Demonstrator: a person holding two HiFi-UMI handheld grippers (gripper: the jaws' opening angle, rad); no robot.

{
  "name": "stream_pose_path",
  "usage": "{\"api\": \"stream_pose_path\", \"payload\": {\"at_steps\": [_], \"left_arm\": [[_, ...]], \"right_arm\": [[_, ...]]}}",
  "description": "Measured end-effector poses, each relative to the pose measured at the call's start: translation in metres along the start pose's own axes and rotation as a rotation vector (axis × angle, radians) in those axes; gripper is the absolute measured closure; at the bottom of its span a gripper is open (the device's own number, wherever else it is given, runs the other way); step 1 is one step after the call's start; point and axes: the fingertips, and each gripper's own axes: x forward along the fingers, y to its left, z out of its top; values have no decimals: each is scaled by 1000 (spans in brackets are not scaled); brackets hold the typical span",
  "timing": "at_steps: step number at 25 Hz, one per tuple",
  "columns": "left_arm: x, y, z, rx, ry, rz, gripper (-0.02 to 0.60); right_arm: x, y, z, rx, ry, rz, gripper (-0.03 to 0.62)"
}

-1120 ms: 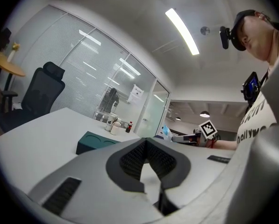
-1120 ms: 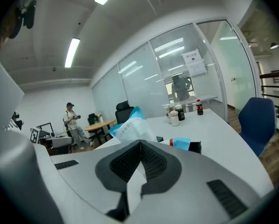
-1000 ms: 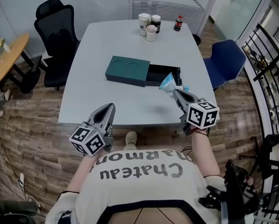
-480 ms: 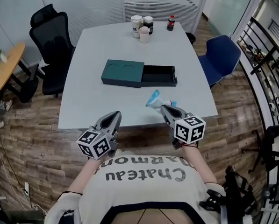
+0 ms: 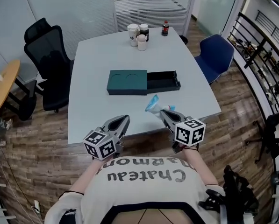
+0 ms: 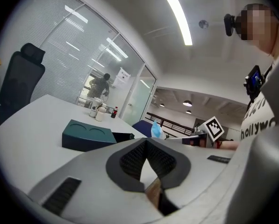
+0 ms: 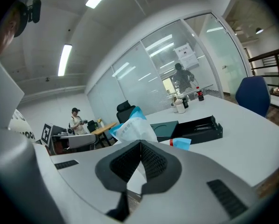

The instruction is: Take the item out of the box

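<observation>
Because my right gripper [image 5: 161,112] pinches the blue packet [image 5: 153,104] by one edge, it stands clear of the open box [image 5: 144,81], over the table [image 5: 97,111]; my left gripper [image 5: 125,119] is pressed together, empty.

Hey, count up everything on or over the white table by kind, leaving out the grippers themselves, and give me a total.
Box: 1
Cups: 3
Bottle: 1
Packet, held in the right gripper: 1
Total: 6
</observation>
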Motion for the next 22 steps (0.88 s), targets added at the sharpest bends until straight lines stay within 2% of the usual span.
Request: {"api": "stream_pose_path", "payload": {"at_steps": [9,22], "left_arm": [[-34,19,6,15,25,-78,588],[-96,59,-3,21,45,-116,588]], "right_arm": [[13,43,-6,25,-45,-76,594],[36,92,-34,27,-51,-168,594]]}}
